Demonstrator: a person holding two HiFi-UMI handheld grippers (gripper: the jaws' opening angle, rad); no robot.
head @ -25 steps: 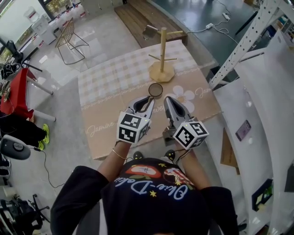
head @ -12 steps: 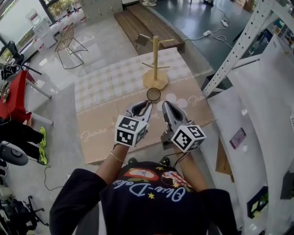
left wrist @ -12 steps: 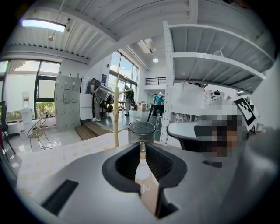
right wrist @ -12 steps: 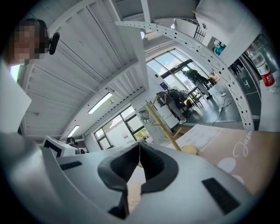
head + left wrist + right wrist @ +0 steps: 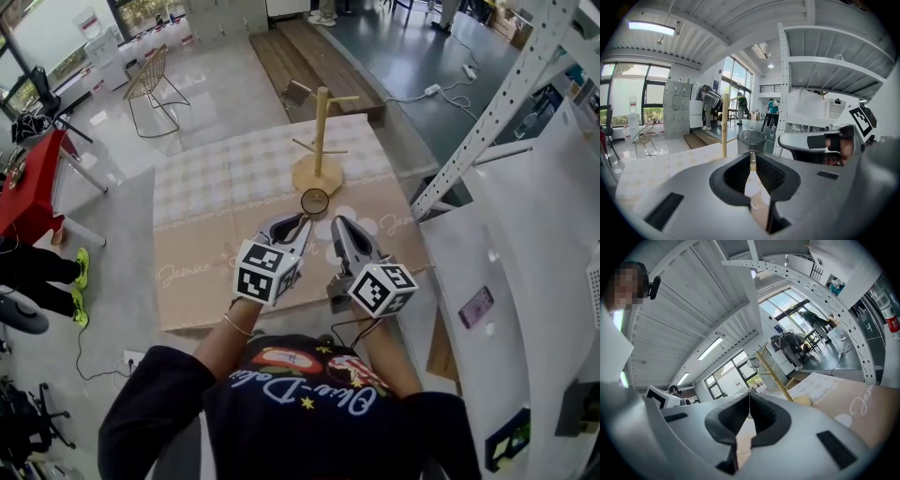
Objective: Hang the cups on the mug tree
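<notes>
The clear glass cup stands upright over the tablecloth, its round mouth open to the head view, just at 6 o'clock from the base of the mug tree. From the head view I cannot tell whether it rests on the cloth or is held just above it. The left gripper reaches it from 7 o'clock. In the left gripper view its jaws are pressed together on a thin upright part at the near side of the cup, most likely its handle, with the glass body just beyond the jaw tips. The wooden pole of the mug tree rises at 11 o'clock from the cup there.

The right gripper lies at 5 o'clock from the cup, just beside the left one and apart from the glass. Its own view shows the jaws closed tip to tip with nothing between them, and the mug tree leaning at 1 o'clock.

Farther out, a wire chair stands at 10 o'clock, a red table at 9 o'clock, and a white perforated upright at 2 o'clock.
</notes>
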